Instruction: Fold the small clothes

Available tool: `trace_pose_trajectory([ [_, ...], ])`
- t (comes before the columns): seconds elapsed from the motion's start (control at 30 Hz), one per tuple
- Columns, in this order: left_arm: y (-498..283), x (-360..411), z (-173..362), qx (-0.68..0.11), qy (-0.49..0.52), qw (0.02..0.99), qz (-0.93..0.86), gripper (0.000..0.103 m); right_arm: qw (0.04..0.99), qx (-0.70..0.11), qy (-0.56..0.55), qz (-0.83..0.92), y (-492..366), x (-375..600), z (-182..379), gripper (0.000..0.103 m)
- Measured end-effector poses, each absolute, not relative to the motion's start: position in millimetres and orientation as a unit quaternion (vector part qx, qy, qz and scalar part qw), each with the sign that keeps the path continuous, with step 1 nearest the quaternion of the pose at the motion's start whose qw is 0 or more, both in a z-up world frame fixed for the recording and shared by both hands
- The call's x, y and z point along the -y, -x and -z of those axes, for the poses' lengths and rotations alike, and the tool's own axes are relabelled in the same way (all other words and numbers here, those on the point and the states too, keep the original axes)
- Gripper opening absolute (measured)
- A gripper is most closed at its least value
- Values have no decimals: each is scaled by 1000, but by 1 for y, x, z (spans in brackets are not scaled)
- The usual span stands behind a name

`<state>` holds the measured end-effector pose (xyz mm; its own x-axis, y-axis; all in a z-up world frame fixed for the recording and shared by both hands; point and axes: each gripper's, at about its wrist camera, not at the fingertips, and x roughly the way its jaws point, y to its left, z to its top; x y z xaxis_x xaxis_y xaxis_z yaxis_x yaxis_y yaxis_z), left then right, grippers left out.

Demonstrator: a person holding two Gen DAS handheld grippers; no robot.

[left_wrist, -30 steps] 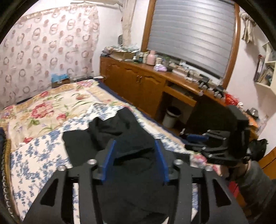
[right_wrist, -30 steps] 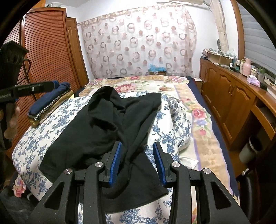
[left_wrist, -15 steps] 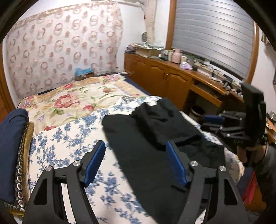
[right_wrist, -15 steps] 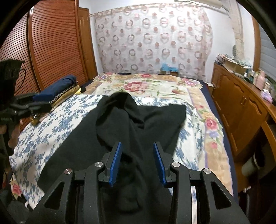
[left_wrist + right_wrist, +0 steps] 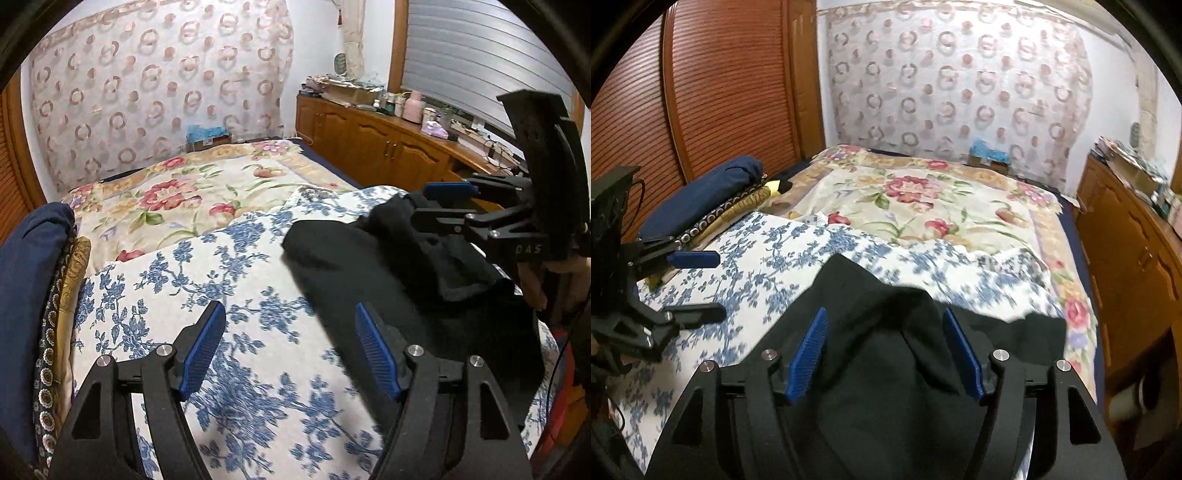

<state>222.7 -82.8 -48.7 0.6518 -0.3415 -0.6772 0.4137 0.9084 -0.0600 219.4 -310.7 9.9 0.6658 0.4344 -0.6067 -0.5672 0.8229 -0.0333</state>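
Observation:
A black garment [image 5: 369,266] lies crumpled on the blue-flowered bed cover [image 5: 207,266], with a folded lump at its far right. My left gripper [image 5: 290,321] is open and holds nothing. It hangs over the cover, and the garment's left edge runs under its right finger. My right gripper [image 5: 882,325] hovers low over the black garment [image 5: 886,387]; its jaws are opening around a raised fold that the pads do not press. Each view shows the other gripper: the right gripper [image 5: 432,206] at the garment's far side, the left gripper [image 5: 701,286] out over the cover.
A folded navy cloth [image 5: 713,188] on patterned cushions lies along the bed's left side. A red-flowered quilt [image 5: 916,199] covers the far half. Wooden cabinets [image 5: 373,147] with a cluttered top line the right wall, and slatted wardrobe doors [image 5: 701,92] stand left.
The left gripper let go of the black cloth, opened wide and swung left and down over the flowered cover. The right gripper's jaws widened around the cloth as it moved sideways.

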Motion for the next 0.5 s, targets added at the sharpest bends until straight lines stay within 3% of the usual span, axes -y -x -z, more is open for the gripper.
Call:
trace_pose_trajectory([
  [0.5, -245, 81, 66, -371, -40, 910, 182, 73, 886, -355, 131, -269, -268, 310, 18, 67],
])
